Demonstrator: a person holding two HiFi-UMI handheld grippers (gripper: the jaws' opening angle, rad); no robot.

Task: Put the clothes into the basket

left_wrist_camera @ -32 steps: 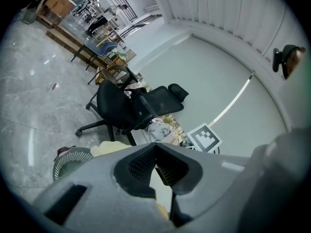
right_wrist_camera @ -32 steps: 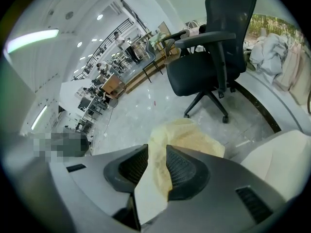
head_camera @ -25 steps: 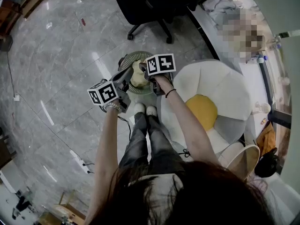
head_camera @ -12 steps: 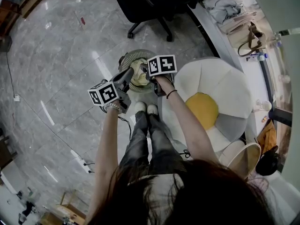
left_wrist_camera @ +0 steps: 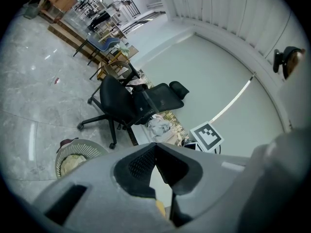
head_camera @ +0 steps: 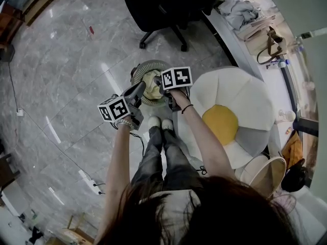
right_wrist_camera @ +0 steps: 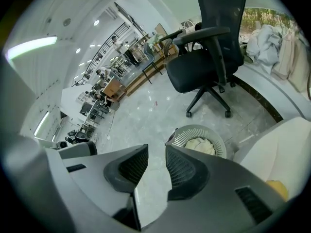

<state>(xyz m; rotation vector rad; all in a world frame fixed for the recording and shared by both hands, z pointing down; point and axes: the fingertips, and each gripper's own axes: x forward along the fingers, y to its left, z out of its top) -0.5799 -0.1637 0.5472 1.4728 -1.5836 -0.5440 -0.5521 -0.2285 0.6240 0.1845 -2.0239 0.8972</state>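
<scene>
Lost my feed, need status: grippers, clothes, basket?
Left gripper shut, empty; right gripper open, empty. Cream cloth in basket. Black chair stands beyond basket, not between.

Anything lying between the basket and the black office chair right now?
Nothing: in the right gripper view only marble floor shows between the basket and the black office chair.

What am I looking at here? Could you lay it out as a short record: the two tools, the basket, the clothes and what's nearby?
left gripper: jaws together, nothing held
right gripper: jaws slightly apart, nothing between them
basket: round, slatted, on the floor in front of the person
cream cloth: lying inside the basket
office chair: black, beyond the basket
egg-shaped cushion: white with a yellow centre, on the person's right
</scene>
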